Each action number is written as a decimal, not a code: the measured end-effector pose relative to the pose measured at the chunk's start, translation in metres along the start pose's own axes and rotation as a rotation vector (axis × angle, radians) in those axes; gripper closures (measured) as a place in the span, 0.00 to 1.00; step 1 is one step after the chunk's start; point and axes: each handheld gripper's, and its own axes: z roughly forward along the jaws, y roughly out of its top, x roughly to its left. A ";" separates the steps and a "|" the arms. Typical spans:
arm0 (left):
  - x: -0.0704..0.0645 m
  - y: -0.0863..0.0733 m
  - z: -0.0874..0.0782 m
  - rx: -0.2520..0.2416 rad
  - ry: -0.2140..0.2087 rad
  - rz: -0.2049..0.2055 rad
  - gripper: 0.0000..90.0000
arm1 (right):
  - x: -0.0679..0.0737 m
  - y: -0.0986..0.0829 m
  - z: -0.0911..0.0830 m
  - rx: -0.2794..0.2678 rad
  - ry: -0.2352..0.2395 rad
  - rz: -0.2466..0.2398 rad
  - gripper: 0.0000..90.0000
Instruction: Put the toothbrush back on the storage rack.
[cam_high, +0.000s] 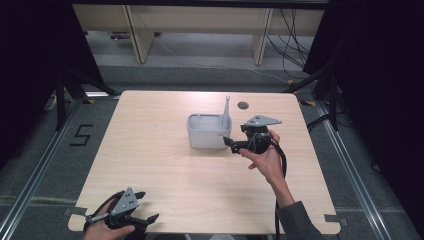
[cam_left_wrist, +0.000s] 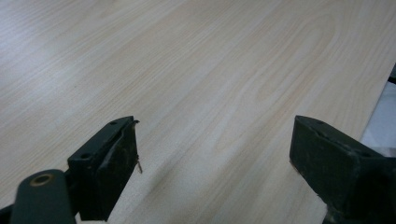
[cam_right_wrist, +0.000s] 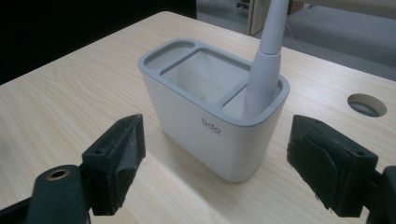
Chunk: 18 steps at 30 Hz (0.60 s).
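One white plastic three-compartment holder with a grey rim (cam_right_wrist: 212, 116) stands just ahead of the spread right tongs (cam_right_wrist: 215, 168), one grey tapered handle (cam_right_wrist: 266, 60) upright in its end compartment. The left tongs (cam_left_wrist: 215, 154), also spread, hover over bare light wooden table (cam_left_wrist: 210, 70). The right gripper view shows small lettering on the holder's wall.

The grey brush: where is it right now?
The grey brush stands upright in the end compartment of the white holder mid-table, just ahead of the open right tool.

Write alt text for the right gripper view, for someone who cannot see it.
A white holder with a grey rim and three compartments stands on a light wooden table, with a grey handle upright in its end compartment. The open right tongs sit low in front, one black jaw on each side of the holder, not touching it. A round hole shows in the table.
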 end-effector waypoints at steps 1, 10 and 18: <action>0.000 0.000 0.000 0.000 0.000 0.000 0.16 | 0.000 -0.001 0.001 -0.010 -0.003 -0.007 0.22; 0.000 0.000 0.000 -0.001 0.000 0.000 0.16 | 0.004 -0.005 0.001 0.004 0.011 -0.025 0.22; 0.000 0.000 0.000 0.010 0.006 0.003 0.16 | 0.006 -0.012 0.003 0.035 0.017 -0.036 0.22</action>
